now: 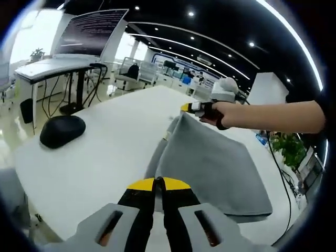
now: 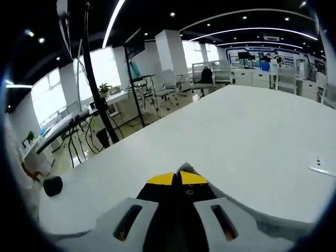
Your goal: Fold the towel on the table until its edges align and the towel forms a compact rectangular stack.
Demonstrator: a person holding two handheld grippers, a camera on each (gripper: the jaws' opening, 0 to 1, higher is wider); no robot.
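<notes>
Left gripper (image 1: pixel 158 185), lower centre of the left gripper view, is pinched on the grey cloth towel (image 1: pixel 215 163); a black rounded object (image 1: pixel 62 129) lies left on the white table (image 1: pixel 105 152). Right gripper (image 2: pixel 178 178), lower centre of the right gripper view, is clamped on a grey towel corner (image 2: pixel 185 169).

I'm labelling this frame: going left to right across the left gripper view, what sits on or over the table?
Black rounded object → left gripper → grey towel → right gripper.
</notes>
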